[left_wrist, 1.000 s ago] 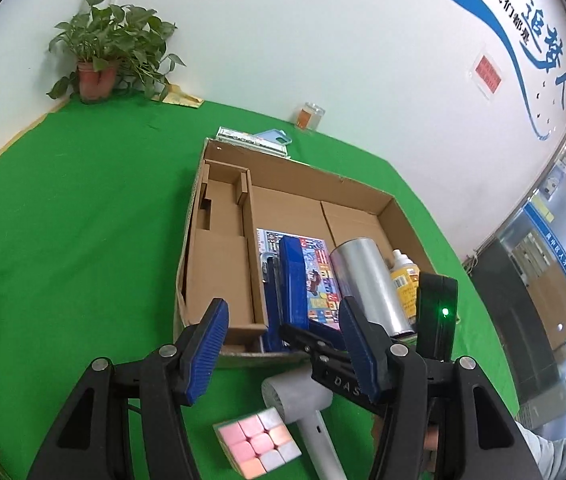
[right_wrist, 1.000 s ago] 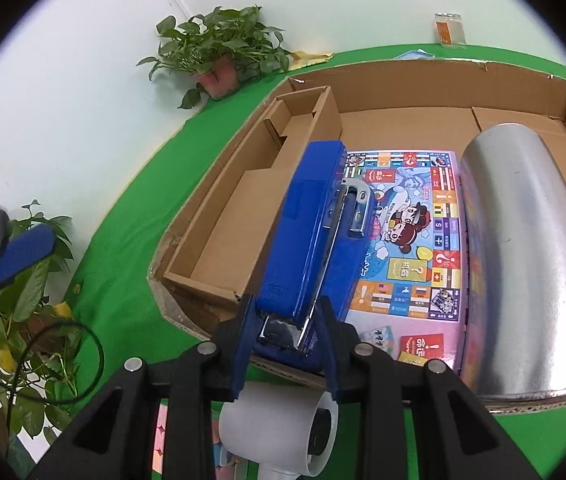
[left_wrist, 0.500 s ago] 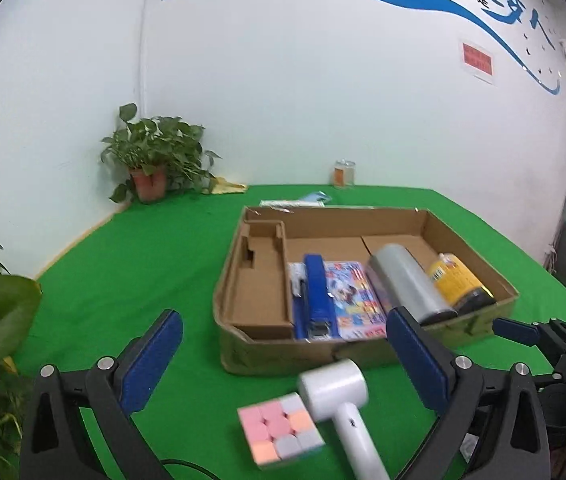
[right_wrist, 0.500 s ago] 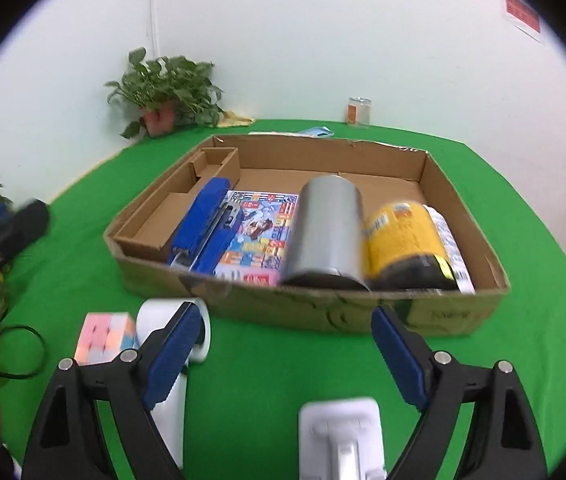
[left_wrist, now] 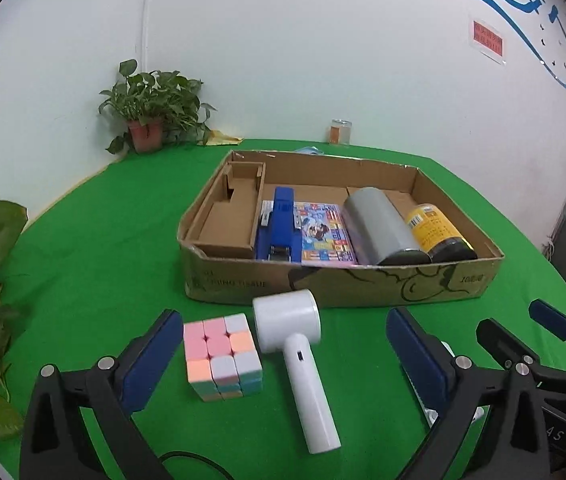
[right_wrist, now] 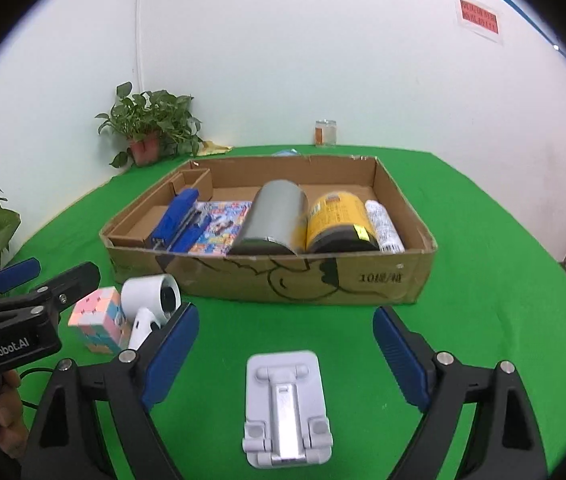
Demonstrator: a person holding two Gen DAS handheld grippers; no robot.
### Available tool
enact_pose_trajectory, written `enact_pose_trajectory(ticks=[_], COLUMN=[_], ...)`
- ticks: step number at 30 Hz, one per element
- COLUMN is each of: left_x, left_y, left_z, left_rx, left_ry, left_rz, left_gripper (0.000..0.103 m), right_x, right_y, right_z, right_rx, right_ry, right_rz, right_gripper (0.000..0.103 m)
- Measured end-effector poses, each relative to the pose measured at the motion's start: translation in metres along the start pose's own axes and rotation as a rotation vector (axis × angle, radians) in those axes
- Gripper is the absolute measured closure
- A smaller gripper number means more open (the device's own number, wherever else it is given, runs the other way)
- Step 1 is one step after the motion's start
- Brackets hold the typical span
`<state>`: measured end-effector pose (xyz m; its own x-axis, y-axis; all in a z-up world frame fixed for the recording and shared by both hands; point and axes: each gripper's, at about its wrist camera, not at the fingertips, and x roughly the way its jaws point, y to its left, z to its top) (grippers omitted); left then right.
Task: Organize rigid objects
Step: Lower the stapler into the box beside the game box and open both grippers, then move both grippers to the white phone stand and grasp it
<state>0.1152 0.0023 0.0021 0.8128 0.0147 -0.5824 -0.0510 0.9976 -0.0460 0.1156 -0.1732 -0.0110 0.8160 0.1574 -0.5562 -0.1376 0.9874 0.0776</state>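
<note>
- A second ago my right gripper [right_wrist: 285, 344] was clamped on the blue stapler [right_wrist: 181, 220], lowering it into the cardboard box [right_wrist: 307, 276]; now the stapler lies in the box on its own and that gripper is back over the green bench [right_wrist: 483, 280], jaws wide apart and holding nothing.
- My left gripper [left_wrist: 279, 352] has pulled back too; it hangs low over the bench with its jaws wide apart and empty.
- I take the stapler as stowed. It sits between the cardboard insert [left_wrist: 231, 216] and the colourful booklet [left_wrist: 323, 234], partly over the booklet's left edge.
- Also in the box: the silver cylinder [left_wrist: 379, 220], the yellow can [left_wrist: 435, 232] and, in the right view, a white tube [right_wrist: 383, 226] against the right wall.
- The stapler's long axis runs front to back, roughly parallel to the box's side walls, metal end toward the near wall.
- Left on the bench, in front of the box: the pastel cube [left_wrist: 221, 356], the white handheld device [left_wrist: 295, 352] and the folded white stand [right_wrist: 285, 404].
- The stand lies flat between my right gripper's jaws, long axis toward the box, hinged feet nearest me. I judge it the likely next pick.
- The white device lies with its round head toward the box and its handle toward me, slanting right.
- The cube stands just left of it, close to the left gripper's left finger [left_wrist: 151, 356].
</note>
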Motion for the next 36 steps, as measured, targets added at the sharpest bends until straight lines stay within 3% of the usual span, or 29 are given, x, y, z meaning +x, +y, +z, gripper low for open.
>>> enact_pose_trajectory(ticks=[9, 14, 18, 24, 28, 29, 32, 33, 36], left_x=[-0.009, -0.009, -0.003, 0.004, 0.008, 0.009, 0.016, 0.019, 0.021], left_y=[-0.006, 0.004, 0.001, -0.011, -0.010, -0.009, -0.008, -0.009, -0.016], left_z=[-0.024, -0.038, -0.049, -0.054, -0.057, -0.059, -0.062, -0.064, -0.072], left_rx=[0.027, -0.031, -0.048, -0.021, -0.039, -0.050, -0.073, -0.079, -0.089], left_ry=[-0.034, 0.035, 0.120, 0.174, 0.218, 0.231, 0.286, 0.314, 0.382], left_rz=[0.013, -0.043, -0.142, -0.196, -0.240, -0.254, -0.305, -0.335, -0.448], left_gripper=[0.001, 0.001, 0.001, 0.001, 0.001, 0.001, 0.001, 0.001, 0.001], right_x=[0.003, 0.006, 0.008, 0.032, 0.040, 0.038, 0.032, 0.027, 0.013], right_y=[0.001, -0.021, -0.040, -0.029, -0.015, -0.011, -0.007, -0.009, -0.011], right_z=[-0.021, -0.039, -0.048, -0.062, -0.075, -0.077, -0.082, -0.083, -0.090], right_rx=[-0.061, -0.035, -0.020, -0.028, -0.096, -0.124, -0.163, -0.144, -0.118], right_ry=[0.054, 0.139, 0.167, 0.300, 0.336, 0.325, 0.318, 0.313, 0.347], right_rz=[0.053, 0.091, 0.153, 0.208, 0.175, 0.170, 0.165, 0.175, 0.214], right_gripper=[0.014, 0.014, 0.014, 0.014, 0.022, 0.033, 0.040, 0.046, 0.046])
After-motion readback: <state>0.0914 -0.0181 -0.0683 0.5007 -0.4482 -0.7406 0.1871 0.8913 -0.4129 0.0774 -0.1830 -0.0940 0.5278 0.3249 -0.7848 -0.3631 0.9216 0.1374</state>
